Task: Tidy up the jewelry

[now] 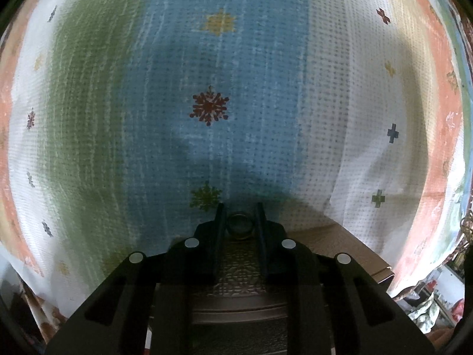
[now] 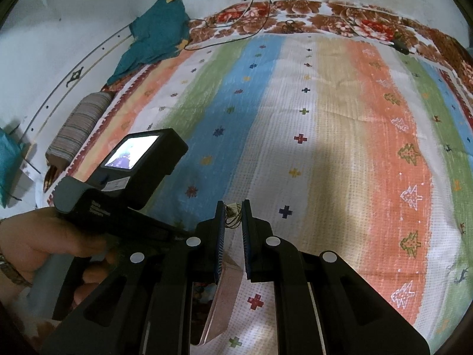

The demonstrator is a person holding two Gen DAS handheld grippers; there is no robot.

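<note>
The ring sits low in the centre of the left wrist view, pinched between the two dark fingers of the left gripper. It is a small round metal band, and its flat face looks toward the camera. Directly under it, at the bottom of the frame, lies the jewelry box, brownish with an embossed pattern on its inner panel, so the ring hangs just above the box and the coming move is probably a short way down into it.

In the right wrist view, the right gripper is clenched on a thin chain, which looks like a metal necklace and hangs down between the blue pads. Below these fingers I see the pink open lid of the box, tilted. The left gripper is nearer to the box interior, I judge.

Everything is over a bedspread of woven cloth with green, blue, white and orange stripes.
</note>
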